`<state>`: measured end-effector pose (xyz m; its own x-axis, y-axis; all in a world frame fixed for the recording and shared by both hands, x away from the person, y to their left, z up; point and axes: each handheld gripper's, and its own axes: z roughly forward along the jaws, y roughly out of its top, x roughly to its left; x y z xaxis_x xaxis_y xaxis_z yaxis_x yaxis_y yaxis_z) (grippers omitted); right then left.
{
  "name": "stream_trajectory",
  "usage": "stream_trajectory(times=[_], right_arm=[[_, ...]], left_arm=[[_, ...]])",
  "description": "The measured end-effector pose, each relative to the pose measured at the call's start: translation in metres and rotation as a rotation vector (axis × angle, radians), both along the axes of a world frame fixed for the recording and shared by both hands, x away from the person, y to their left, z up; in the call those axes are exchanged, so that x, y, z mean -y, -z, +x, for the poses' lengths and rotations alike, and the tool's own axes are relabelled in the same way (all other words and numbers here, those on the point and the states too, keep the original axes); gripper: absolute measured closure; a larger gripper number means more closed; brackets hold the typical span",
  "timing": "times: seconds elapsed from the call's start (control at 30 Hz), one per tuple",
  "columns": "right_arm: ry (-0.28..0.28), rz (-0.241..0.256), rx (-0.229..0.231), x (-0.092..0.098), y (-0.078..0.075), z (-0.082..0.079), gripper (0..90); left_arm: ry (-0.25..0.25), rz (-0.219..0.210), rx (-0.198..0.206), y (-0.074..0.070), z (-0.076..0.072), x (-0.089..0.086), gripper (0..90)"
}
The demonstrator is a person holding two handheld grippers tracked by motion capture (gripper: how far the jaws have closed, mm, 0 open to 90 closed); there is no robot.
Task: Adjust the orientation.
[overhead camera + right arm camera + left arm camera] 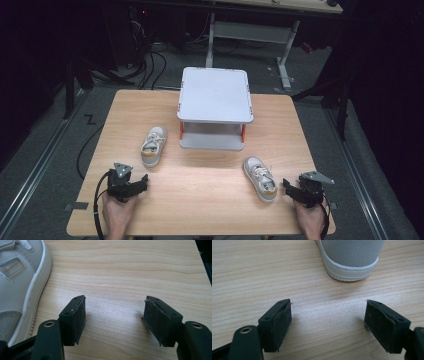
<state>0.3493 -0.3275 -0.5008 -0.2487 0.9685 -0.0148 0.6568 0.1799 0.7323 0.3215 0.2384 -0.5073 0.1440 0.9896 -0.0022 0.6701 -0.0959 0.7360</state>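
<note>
Shoes: two small white sneakers with tan heel patches and white laces lie on the wooden table (200, 200).
Left shoe (153, 145): on the table's left half, just left of the rack's front, toe toward the far edge, heel toward the person.
Right shoe (260, 178): on the right half, in front of the rack, toe angled toward the rack, heel toward the near edge.
Rack (215, 95): a white two-level shelf with red corner posts stands at the far middle of the table, both levels bare.
Left gripper (142, 181): near the left front corner, jaws spread wide with bare wood between them; in the left gripper view the shoe's grey heel (352, 258) lies ahead, apart from the jaws.
Right gripper (287, 186): near the right front corner, jaws wide apart and holding nothing, just right of the right shoe (17, 285).
Open room: bare wood runs across the front middle between the grippers.
Edges: the table's right edge is close beside the right gripper.
</note>
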Motion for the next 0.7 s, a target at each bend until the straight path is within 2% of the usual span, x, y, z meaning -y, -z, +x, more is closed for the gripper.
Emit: stream_trajectory(times=[0.3, 0.47, 0.53, 0.7], right_arm=[[-0.008, -0.002, -0.002, 0.0, 0.0, 0.001, 31.6], [-0.017, -0.003, -0.006, 0.001, -0.001, 0.001, 33.4], [-0.025, 0.02, -0.019, 0.003, -0.003, 0.0, 34.3], [-0.044, 0.052, 0.006, 0.0, -0.01, -0.006, 35.0]], left_arm=[[0.001, -0.001, 0.0, 0.0, 0.0, 0.0, 21.8], [-0.001, -0.001, 0.0, 0.0, 0.0, 0.0, 21.8], [0.001, -0.001, 0.0, 0.0, 0.0, 0.0, 21.8], [0.003, 0.0, 0.0, 0.0, 0.0, 0.0, 21.8]])
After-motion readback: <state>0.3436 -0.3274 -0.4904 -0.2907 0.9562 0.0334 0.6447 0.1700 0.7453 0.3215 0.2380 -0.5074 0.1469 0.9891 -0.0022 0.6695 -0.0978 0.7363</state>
